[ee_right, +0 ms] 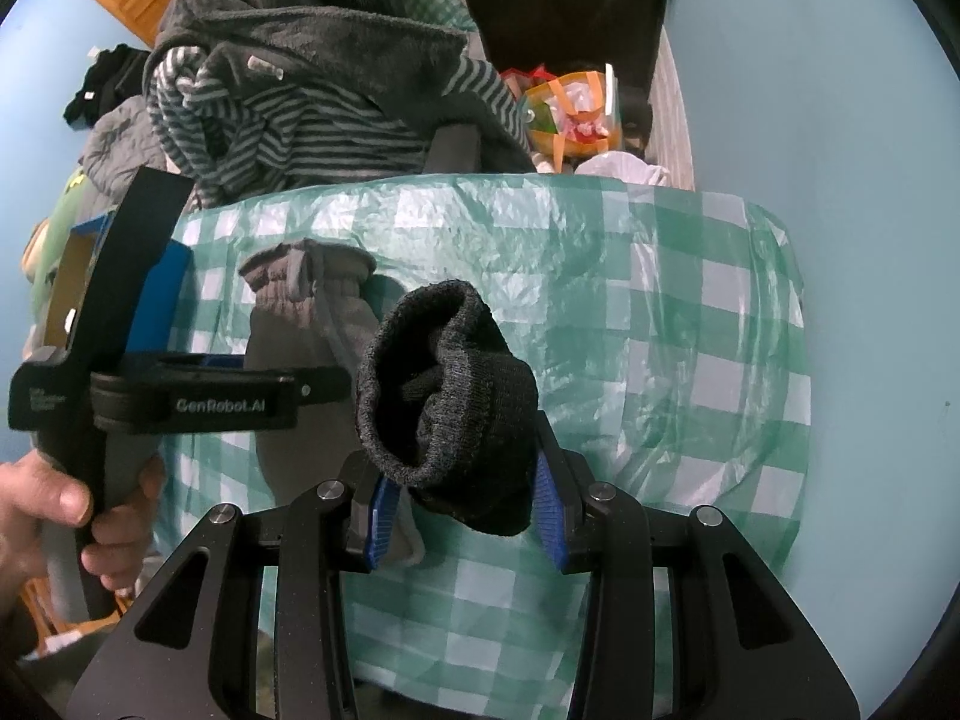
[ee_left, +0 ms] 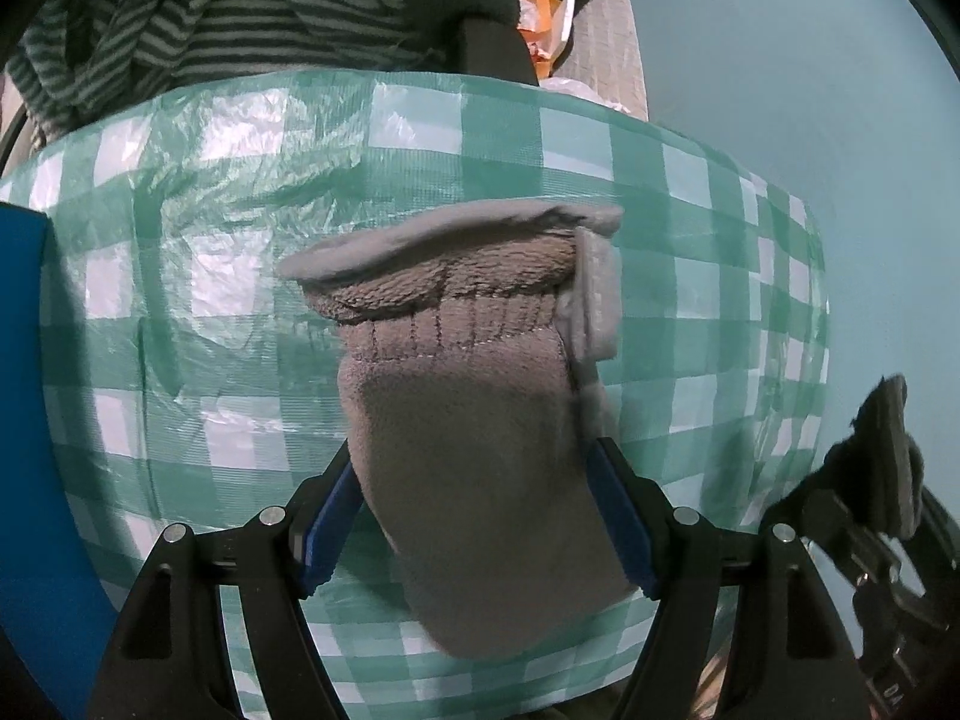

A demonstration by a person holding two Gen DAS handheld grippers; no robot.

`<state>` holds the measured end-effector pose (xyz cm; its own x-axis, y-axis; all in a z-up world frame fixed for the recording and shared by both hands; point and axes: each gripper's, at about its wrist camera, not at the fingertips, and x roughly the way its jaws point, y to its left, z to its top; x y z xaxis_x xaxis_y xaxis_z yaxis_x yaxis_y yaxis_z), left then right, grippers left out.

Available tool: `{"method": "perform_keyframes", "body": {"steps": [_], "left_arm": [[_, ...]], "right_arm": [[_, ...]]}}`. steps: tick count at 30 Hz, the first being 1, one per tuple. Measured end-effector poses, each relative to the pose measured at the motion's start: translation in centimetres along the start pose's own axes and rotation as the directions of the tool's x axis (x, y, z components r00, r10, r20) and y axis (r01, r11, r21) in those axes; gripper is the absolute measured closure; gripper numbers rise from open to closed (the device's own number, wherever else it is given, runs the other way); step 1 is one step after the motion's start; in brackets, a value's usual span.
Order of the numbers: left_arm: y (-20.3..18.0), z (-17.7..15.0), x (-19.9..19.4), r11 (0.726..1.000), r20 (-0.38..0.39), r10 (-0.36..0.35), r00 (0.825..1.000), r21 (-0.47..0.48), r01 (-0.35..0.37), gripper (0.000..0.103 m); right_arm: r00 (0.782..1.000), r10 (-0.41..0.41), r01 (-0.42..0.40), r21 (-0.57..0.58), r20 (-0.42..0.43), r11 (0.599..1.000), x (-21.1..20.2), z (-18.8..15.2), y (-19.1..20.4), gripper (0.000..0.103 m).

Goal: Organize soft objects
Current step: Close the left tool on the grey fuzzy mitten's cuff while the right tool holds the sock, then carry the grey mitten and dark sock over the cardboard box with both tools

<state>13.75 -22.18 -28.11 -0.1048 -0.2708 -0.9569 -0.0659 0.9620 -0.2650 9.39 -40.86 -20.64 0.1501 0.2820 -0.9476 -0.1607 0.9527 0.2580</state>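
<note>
A grey sock (ee_left: 468,480) lies flat on the green-and-white checked tablecloth (ee_left: 210,312), cuff away from me. My left gripper (ee_left: 474,510) points down over it, jaws wide, and the blue pads (ee_left: 327,516) stand at the sock's two sides without squeezing it. In the right wrist view the same grey sock (ee_right: 288,324) lies under the left gripper (ee_right: 180,324), which a hand (ee_right: 66,504) holds. My right gripper (ee_right: 468,510) is shut on a rolled dark grey sock (ee_right: 444,396), held above the cloth. That dark sock (ee_left: 888,456) also shows at the right edge of the left wrist view.
Behind the table a chair carries a heap of clothes, a striped top (ee_right: 288,126) and a dark fleece (ee_right: 312,36). An orange-and-yellow bag (ee_right: 570,114) and a white plastic bag (ee_right: 624,168) sit beyond the far edge. The checked cloth (ee_right: 690,330) lies bare to the right.
</note>
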Motion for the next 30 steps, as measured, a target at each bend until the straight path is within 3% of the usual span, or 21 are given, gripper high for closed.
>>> {"method": "perform_keyframes", "body": {"steps": [3,6,8,11,20,30], "left_arm": [[-0.1,0.0,0.3,1.0,0.003,-0.008,1.0,-0.016,0.008,0.028],[-0.6,-0.1,0.2,1.0,0.009,0.002,1.0,0.003,-0.002,0.047],[-0.6,-0.2,0.2,1.0,0.007,0.011,1.0,0.016,-0.011,0.069],[-0.5,-0.3,-0.2,1.0,0.013,0.002,1.0,0.029,-0.002,0.081],[-1.3,-1.1,-2.3,0.987,0.064,0.088,0.994,0.13,-0.096,0.087],[-3.1,-3.1,-6.5,0.938,0.189,0.181,0.965,0.261,-0.227,0.088]], "right_arm": [[1.0,0.001,-0.001,0.004,0.0,1.0,-0.1,-0.1,-0.1,0.064],[1.0,0.001,-0.001,0.005,0.0,1.0,-0.1,-0.2,-0.2,0.064],[1.0,0.002,-0.002,0.003,0.001,1.0,-0.1,-0.3,-0.2,0.064],[1.0,0.002,-0.002,0.005,0.002,1.0,-0.2,-0.3,-0.2,0.064],[1.0,-0.005,0.005,-0.013,0.011,1.0,-0.8,-0.4,0.6,0.064],[1.0,-0.009,0.01,-0.043,0.03,0.999,-2.1,-0.8,2.3,0.064]]}}
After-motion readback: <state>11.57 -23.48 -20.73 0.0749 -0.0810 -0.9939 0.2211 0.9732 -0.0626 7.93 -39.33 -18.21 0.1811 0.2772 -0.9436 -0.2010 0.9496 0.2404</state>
